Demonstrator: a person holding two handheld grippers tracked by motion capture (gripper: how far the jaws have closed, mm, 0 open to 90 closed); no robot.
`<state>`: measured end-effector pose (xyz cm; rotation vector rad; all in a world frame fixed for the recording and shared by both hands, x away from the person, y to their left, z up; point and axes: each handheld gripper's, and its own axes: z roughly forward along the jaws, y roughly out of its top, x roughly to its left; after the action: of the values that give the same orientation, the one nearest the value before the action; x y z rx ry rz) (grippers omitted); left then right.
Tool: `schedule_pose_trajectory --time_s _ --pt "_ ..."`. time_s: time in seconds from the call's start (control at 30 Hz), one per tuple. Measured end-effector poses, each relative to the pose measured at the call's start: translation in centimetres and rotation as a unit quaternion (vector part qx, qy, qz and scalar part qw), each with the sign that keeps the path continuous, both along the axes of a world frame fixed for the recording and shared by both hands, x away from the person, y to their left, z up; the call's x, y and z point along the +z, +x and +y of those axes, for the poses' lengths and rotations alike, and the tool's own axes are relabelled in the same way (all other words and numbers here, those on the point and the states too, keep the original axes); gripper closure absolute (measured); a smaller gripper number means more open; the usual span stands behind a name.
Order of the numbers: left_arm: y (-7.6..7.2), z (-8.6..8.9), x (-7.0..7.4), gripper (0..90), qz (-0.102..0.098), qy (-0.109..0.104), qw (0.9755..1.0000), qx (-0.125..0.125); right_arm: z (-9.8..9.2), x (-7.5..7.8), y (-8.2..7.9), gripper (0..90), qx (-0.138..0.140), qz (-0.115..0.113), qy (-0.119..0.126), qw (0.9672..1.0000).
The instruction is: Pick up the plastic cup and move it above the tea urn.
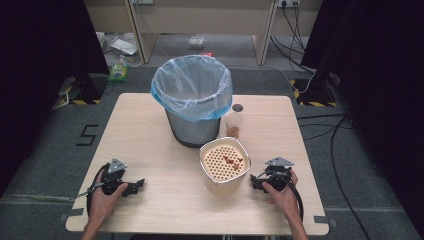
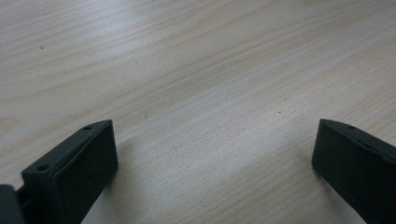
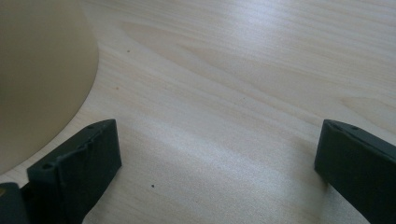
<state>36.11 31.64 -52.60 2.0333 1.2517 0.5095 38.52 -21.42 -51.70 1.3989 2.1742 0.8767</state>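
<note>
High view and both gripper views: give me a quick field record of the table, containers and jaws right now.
table: light wood table
bin: grey waste bin lined with a pale blue bag, upright, at the far middle
cup: clear cup with brown contents, just right of the bin
container: cream container with a perforated insert and a few brown bits, near the middle
left gripper: jaws open, nothing between them, over bare wood
right gripper: jaws open, empty, beside the container

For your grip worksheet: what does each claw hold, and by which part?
Nothing is held. The left claw and the right claw stand open over bare table; the cream container sits untouched.
</note>
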Motion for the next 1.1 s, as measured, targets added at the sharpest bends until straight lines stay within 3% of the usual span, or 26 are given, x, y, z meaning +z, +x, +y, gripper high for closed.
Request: schedule_pose_trajectory --time_s 0.13,0.17,0.2,0.23,0.3,0.37,0.4,0.5,0.67,0.9,1.1 --pt "0.0 0.0 0.0 0.0 0.000 0.000 1.0000 0.000 -0.2 0.0 0.1 5.6 0.003 -0.007 0.000 1.0000" --pt "0.0 0.0 0.0 0.0 0.000 0.000 1.0000 0.000 -0.3 0.1 0.1 10.7 0.004 -0.008 0.001 1.0000" --pt "0.0 0.0 0.0 0.0 0.000 0.000 1.0000 0.000 -0.6 0.4 0.0 21.6 0.009 -0.014 0.007 0.9998" --pt "0.0 0.0 0.0 0.0 0.000 0.000 1.0000 0.000 -0.6 0.4 0.0 21.6 0.009 -0.014 0.007 0.9998" --pt "0.0 0.0 0.0 0.0 0.000 0.000 1.0000 -0.001 -0.9 0.7 0.1 12.4 0.011 -0.013 0.016 0.9997" --pt "0.0 0.0 0.0 0.0 0.000 -0.001 1.0000 -0.005 -1.3 1.5 0.4 18.5 0.013 -0.023 0.004 0.9996" --pt "0.0 0.0 0.0 0.0 0.000 -0.001 1.0000 -0.005 -1.4 1.8 0.7 14.6 0.016 -0.031 0.004 0.9994" --pt "0.0 0.1 0.0 0.0 0.000 0.000 1.0000 -0.007 -1.5 2.7 1.1 18.5 0.011 -0.038 0.006 0.9992" --pt "0.0 0.1 0.0 0.0 0.000 0.000 1.0000 -0.007 -1.6 4.8 3.4 19.6 -0.004 -0.055 0.011 0.9984" --pt "0.0 0.1 0.0 0.0 0.000 0.000 1.0000 -0.007 -0.3 7.1 6.5 21.8 0.000 -0.058 0.022 0.9981" --pt "0.0 0.1 0.0 0.0 0.000 0.000 1.0000 -0.008 0.6 8.7 8.2 23.1 0.007 -0.064 0.015 0.9978"
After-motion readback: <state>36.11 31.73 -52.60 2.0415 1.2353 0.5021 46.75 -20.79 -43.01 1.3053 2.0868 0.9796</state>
